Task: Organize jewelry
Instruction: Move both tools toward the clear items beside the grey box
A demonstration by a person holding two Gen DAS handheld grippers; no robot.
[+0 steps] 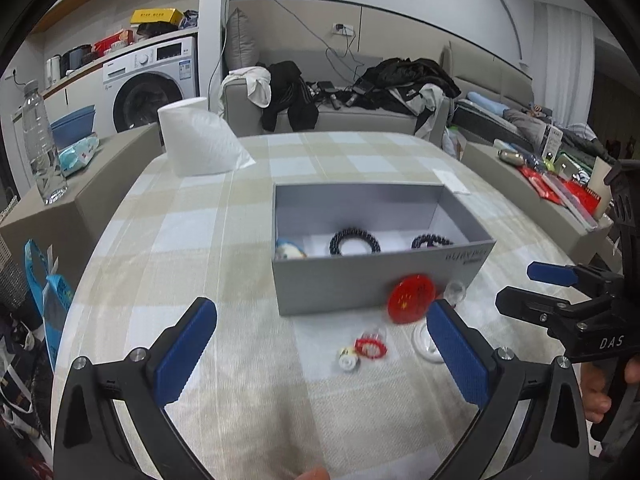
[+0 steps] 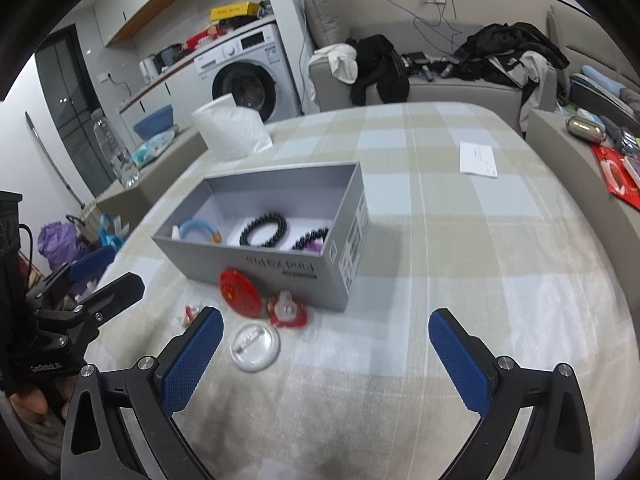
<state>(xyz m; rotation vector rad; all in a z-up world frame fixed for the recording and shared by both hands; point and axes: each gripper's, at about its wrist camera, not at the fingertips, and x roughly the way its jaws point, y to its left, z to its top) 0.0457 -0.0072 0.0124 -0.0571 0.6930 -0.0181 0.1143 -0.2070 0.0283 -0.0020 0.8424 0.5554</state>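
Beige-and-white checked cloth (image 2: 460,240) over the bench; grey box (image 2: 280,268), black bead bracelet (image 2: 263,230) and light-blue ring (image 2: 199,229) inside; red round lid (image 2: 239,292), white disc (image 2: 255,347) in front.

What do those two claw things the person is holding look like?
Both match: the left gripper and right gripper have black frames with silver bolts, and two jaws faced with textured blue pads. White lettering marks the black bodies. A hand shows behind; no sleeve is visible.
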